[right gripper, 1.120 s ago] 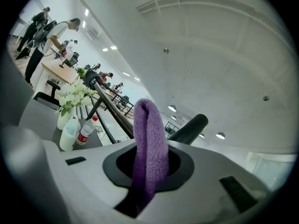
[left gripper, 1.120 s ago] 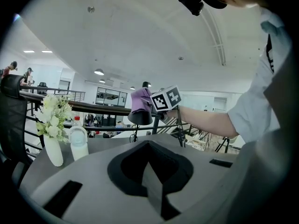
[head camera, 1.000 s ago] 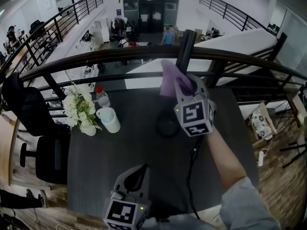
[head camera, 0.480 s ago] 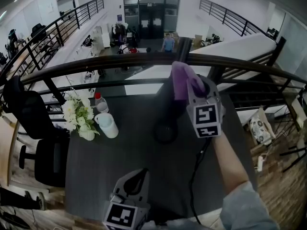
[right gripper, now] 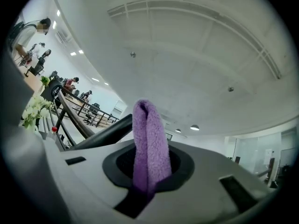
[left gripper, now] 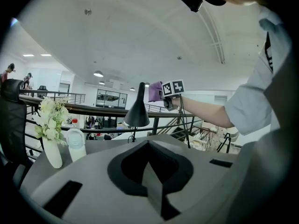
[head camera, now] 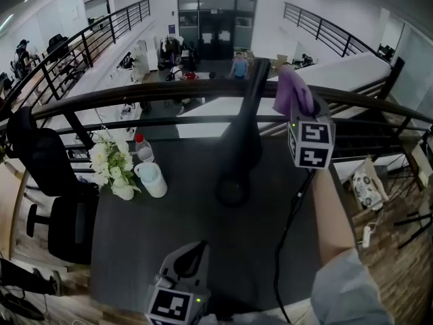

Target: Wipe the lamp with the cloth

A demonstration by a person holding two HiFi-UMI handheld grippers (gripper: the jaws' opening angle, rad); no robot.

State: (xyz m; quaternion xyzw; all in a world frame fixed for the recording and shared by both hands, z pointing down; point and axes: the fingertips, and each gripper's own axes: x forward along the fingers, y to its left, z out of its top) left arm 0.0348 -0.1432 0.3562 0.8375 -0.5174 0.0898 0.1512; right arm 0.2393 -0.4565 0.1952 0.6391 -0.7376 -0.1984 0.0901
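Observation:
A black lamp with a cone shade stands on its round base in the middle of the dark table. My right gripper is raised to the right of the lamp's top, a short gap from it, shut on a folded purple cloth that sticks up from the jaws. My left gripper rests low at the table's near edge, jaws together with nothing between them. The left gripper view shows the lamp shade with the cloth to its right.
A vase of white flowers, a white cup and a bottle with a red cap stand at the table's left. A dark railing runs behind the table. A black chair is at the left, and a cable trails from the right gripper.
My right gripper has carried the cloth up and to the right, from against the lamp's neck to a spot beside its top. The left gripper has stayed put.

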